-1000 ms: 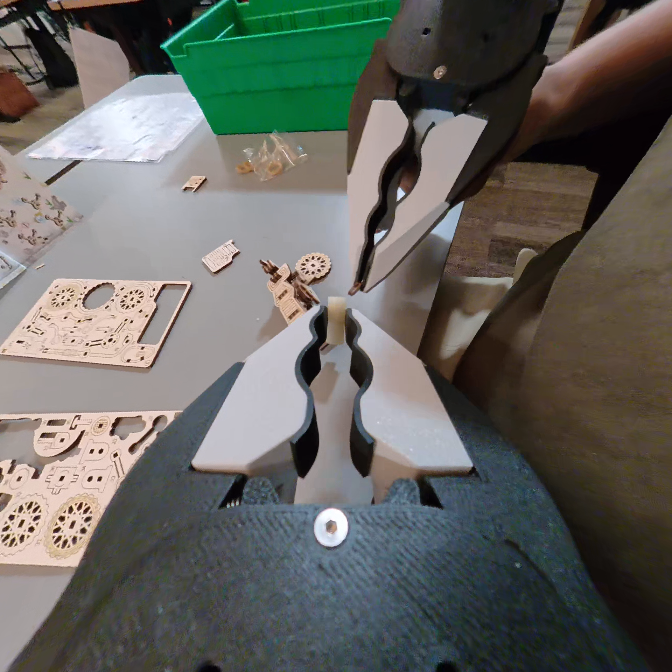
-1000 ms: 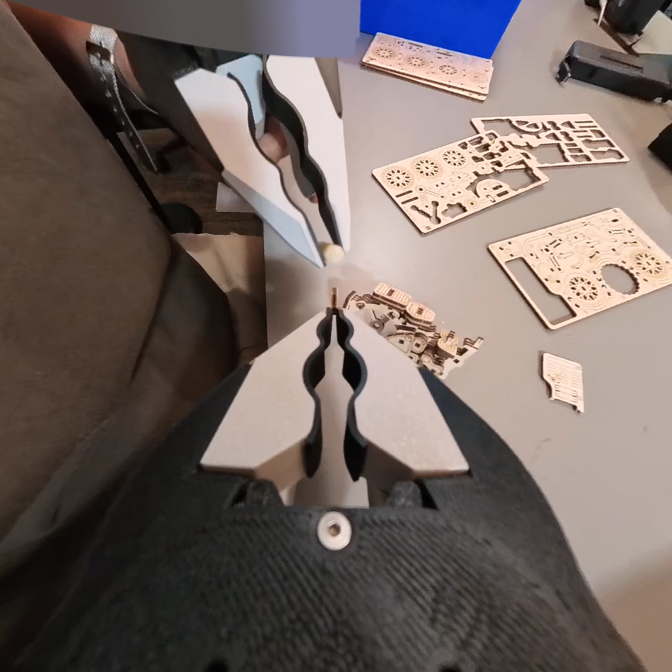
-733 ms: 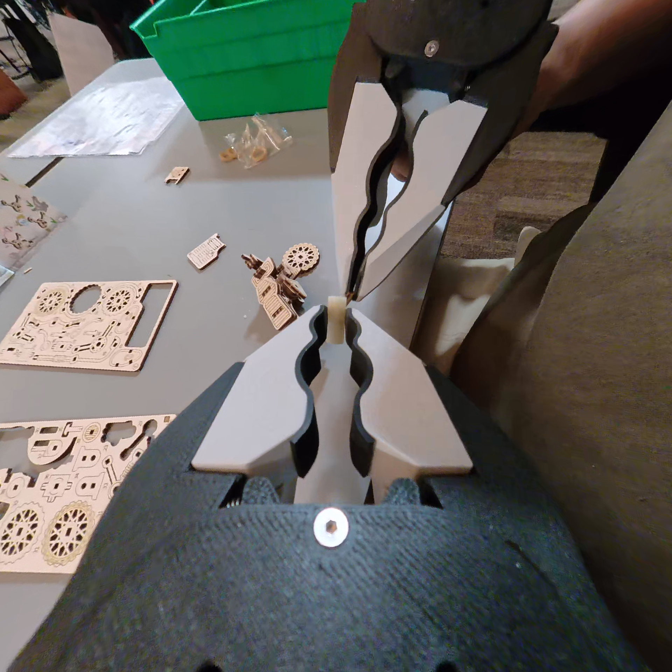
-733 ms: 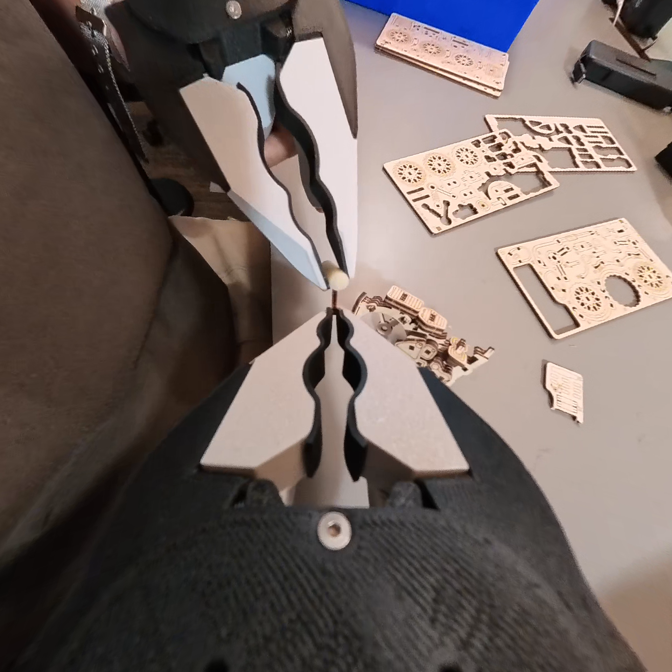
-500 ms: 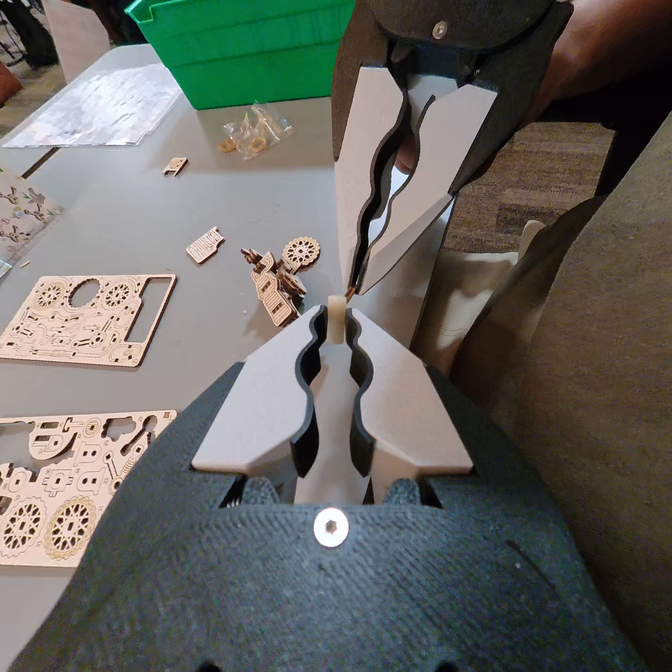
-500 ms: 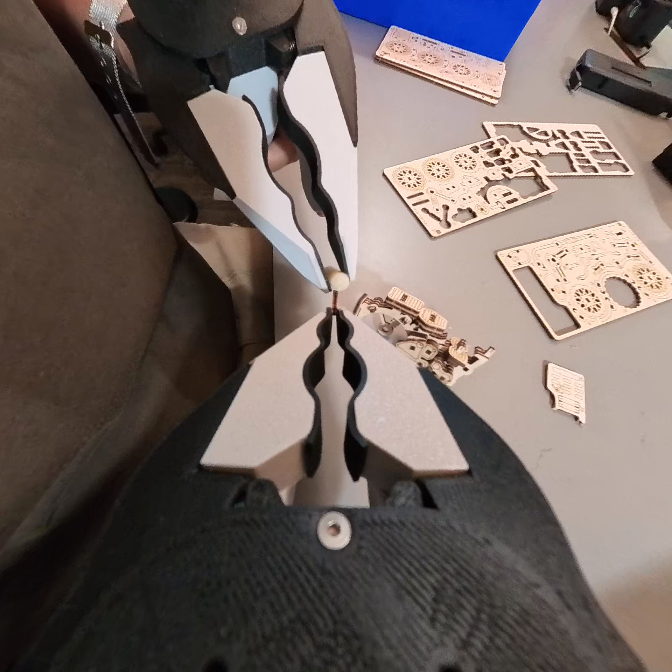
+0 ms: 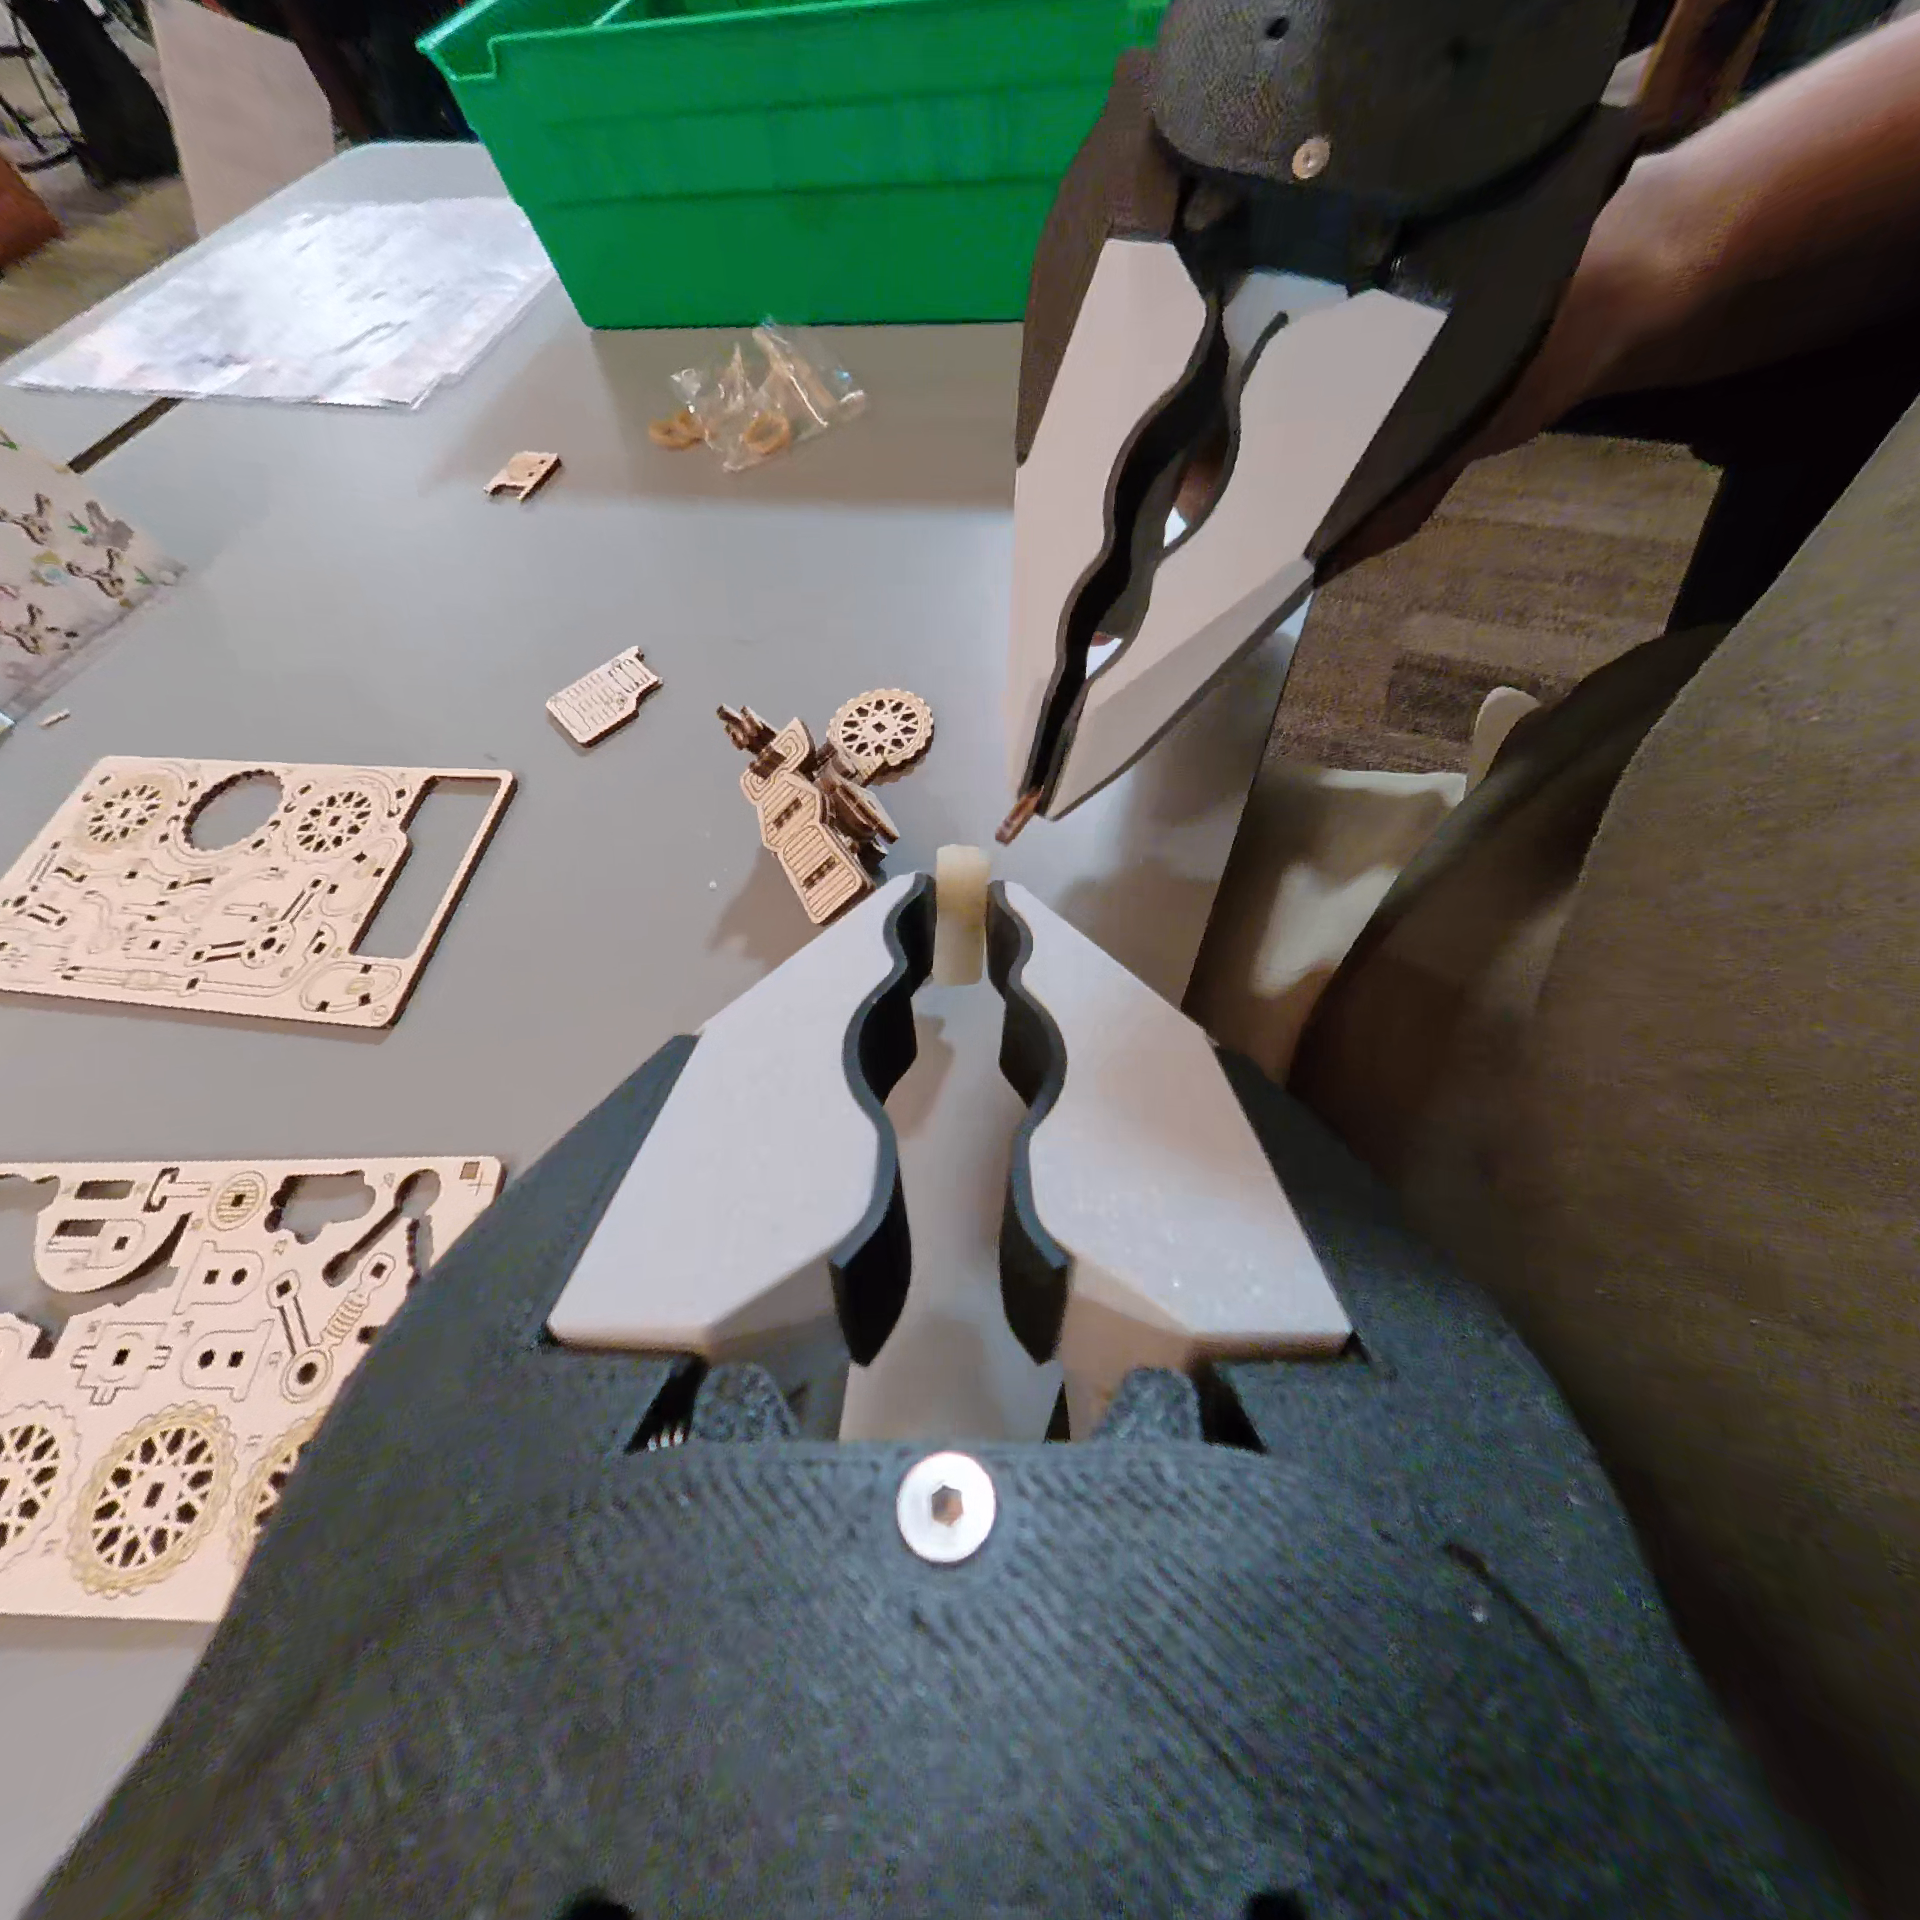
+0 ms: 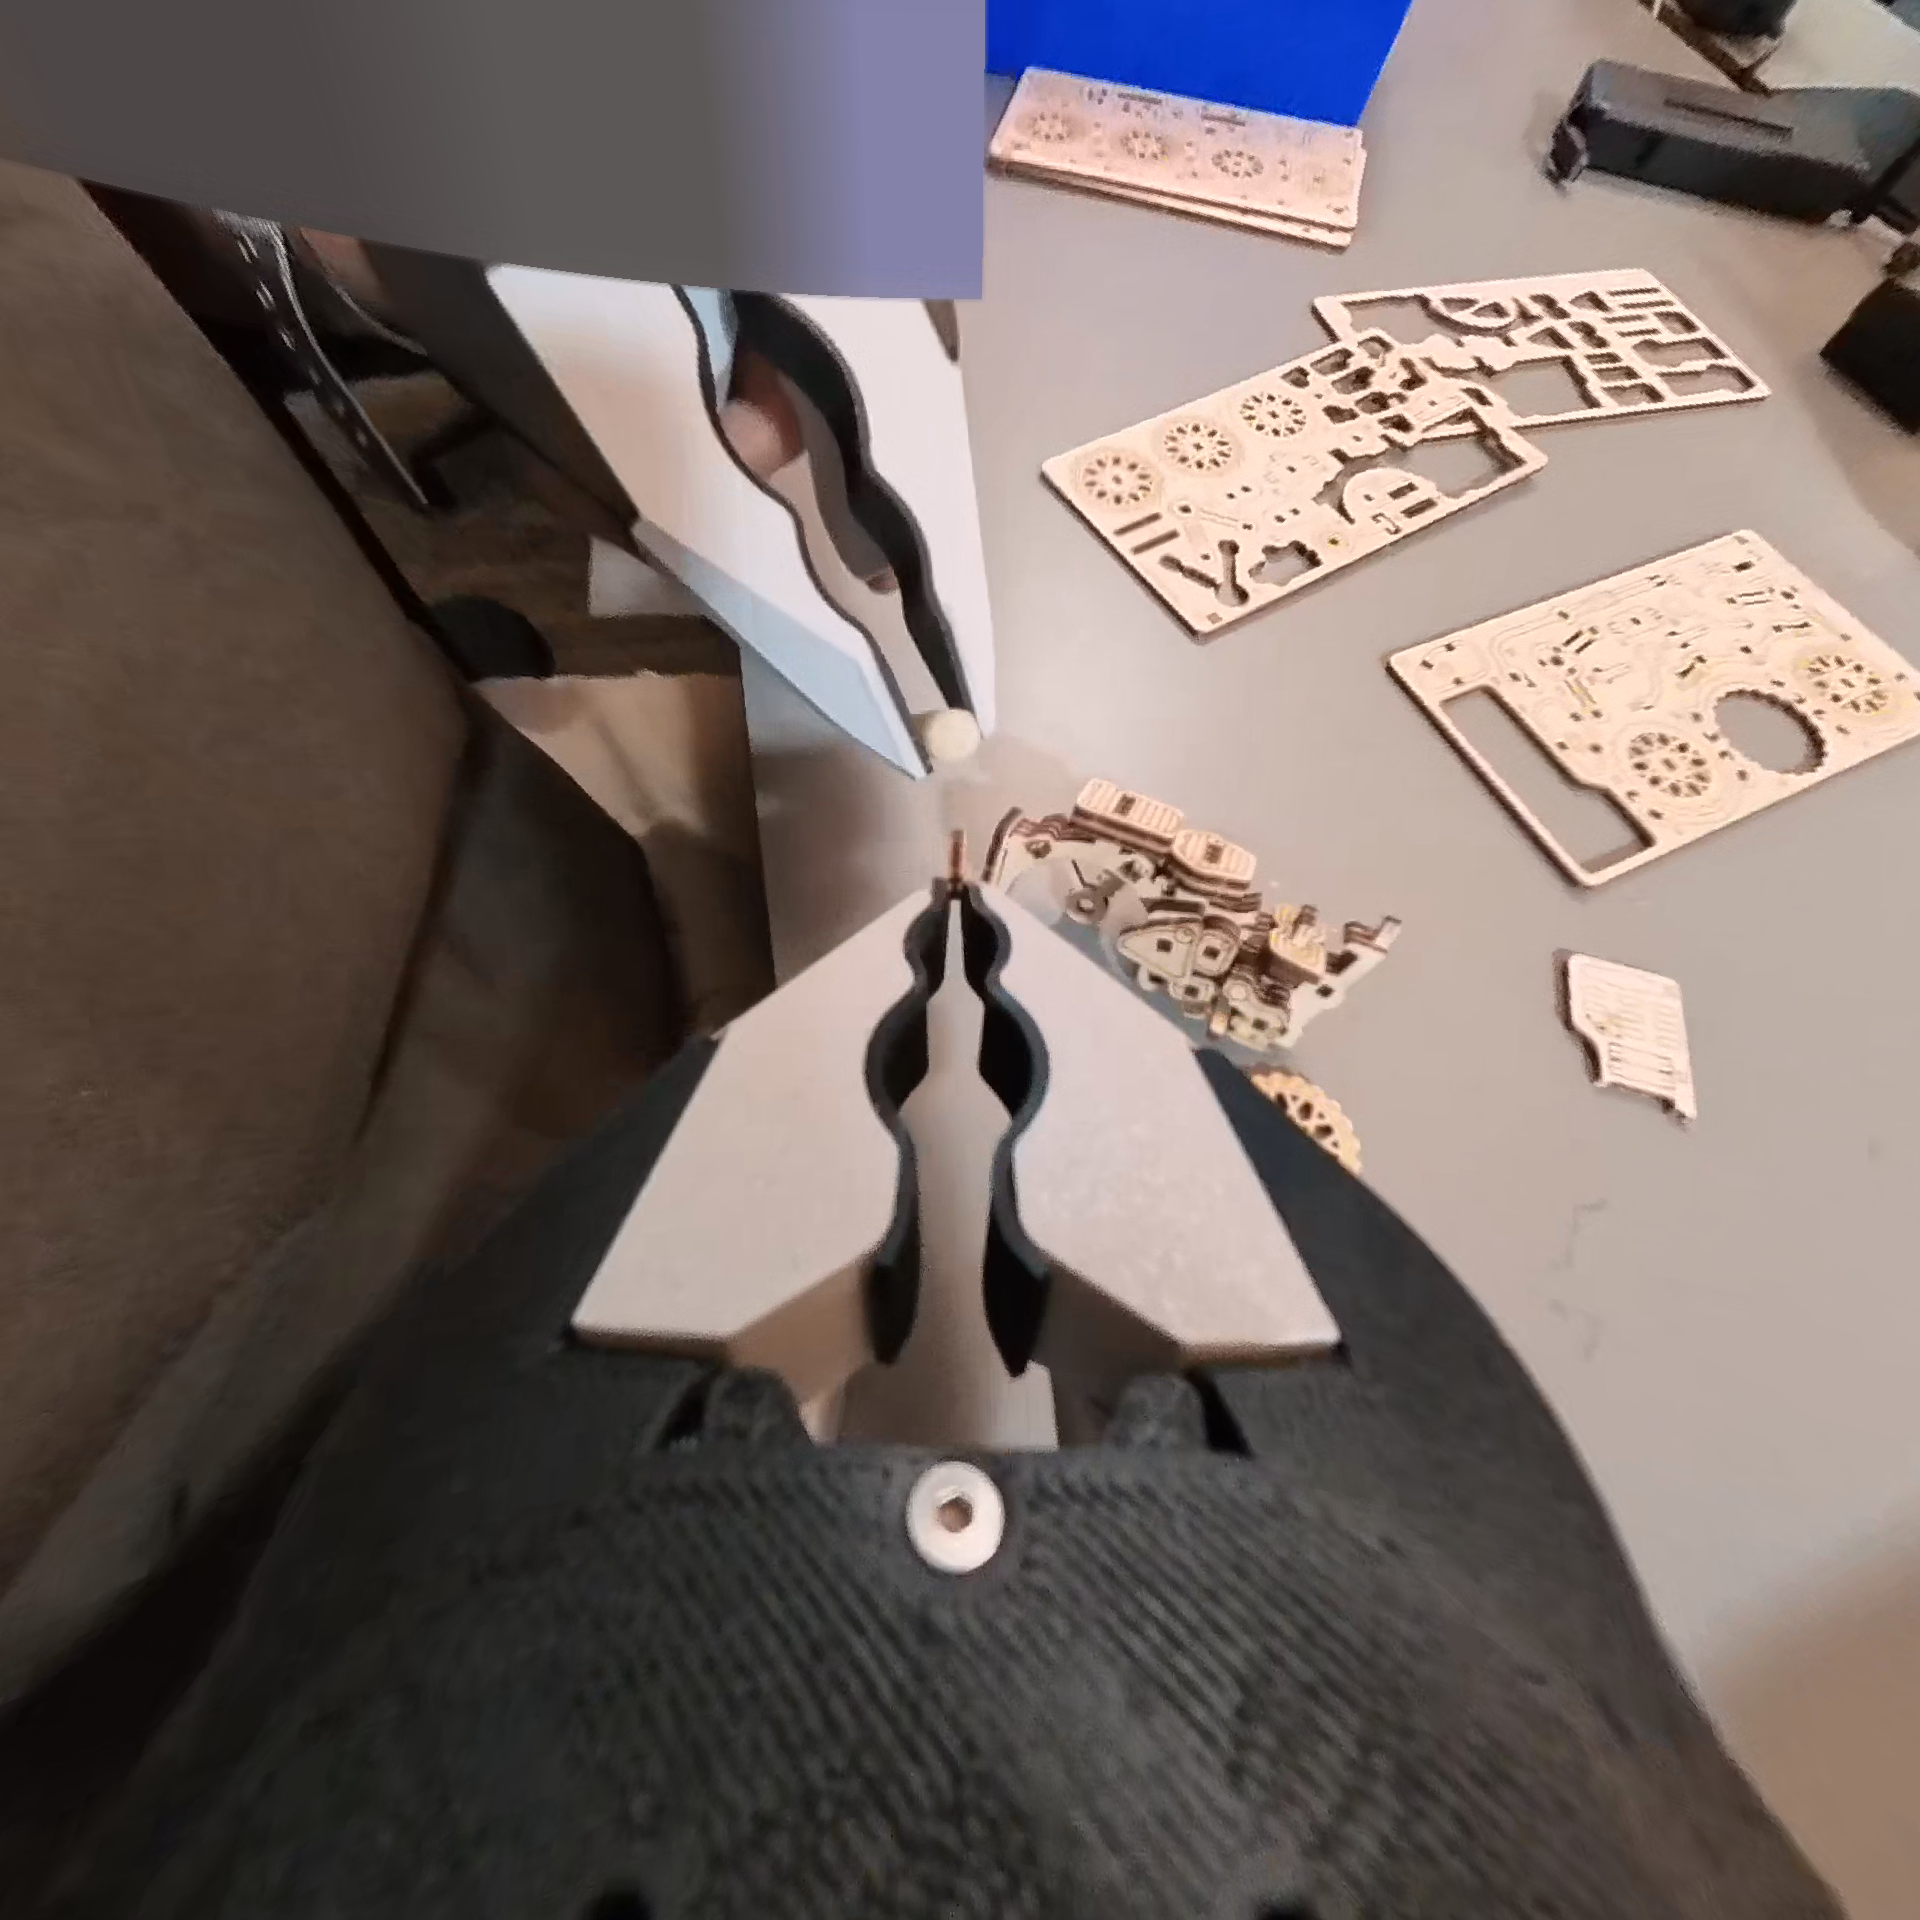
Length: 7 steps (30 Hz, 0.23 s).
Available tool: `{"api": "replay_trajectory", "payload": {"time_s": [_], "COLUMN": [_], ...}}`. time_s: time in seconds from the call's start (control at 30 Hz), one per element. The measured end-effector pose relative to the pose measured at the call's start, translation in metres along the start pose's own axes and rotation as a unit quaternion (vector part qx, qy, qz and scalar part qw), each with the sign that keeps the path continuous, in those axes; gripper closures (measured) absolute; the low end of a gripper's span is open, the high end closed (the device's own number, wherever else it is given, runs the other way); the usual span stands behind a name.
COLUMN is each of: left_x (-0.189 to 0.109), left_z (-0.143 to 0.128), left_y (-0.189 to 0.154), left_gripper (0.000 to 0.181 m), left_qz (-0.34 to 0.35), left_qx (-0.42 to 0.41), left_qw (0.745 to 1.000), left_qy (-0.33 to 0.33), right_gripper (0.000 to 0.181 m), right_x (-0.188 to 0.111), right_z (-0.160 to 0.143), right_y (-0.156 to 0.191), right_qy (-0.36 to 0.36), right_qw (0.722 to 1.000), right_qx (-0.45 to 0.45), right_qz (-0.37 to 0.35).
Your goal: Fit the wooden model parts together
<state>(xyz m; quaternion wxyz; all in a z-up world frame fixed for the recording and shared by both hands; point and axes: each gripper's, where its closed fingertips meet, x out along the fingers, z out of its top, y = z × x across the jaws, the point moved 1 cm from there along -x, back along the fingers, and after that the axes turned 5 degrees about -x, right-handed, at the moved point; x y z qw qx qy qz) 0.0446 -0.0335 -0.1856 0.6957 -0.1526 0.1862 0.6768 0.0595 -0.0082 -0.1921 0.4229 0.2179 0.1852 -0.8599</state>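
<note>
Wooden sheets (image 7: 239, 888), no legible writing

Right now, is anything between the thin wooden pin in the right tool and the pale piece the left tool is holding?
Nothing visible: only open air separates the thin brown wooden pin from the small cream cylindrical piece.

Green bin (image 7: 790, 156) — blue box (image 8: 1195, 36) — grey table (image 7: 416, 582).

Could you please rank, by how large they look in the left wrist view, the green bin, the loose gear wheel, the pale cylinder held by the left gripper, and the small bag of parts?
1. green bin
2. small bag of parts
3. loose gear wheel and pale cylinder look alike; the cylinder is nearer the camera, so unranked.
</note>
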Motion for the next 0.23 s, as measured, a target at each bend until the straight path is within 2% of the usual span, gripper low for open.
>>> {"api": "replay_trajectory", "payload": {"time_s": [0.23], "left_x": [0.0052], "left_z": [-0.0099], "left_y": [-0.0083], "left_gripper": [0.174], "left_qz": [0.008], "left_qx": [0.051], "left_qw": [0.998], "left_qy": [0.034], "right_gripper": [0.181], "right_x": [0.0059], "right_z": [0.0008], "right_y": [0.0067], "right_qy": [0.028], "right_qw": [0.997], "right_qx": [-0.062], "right_qz": [-0.022]}}
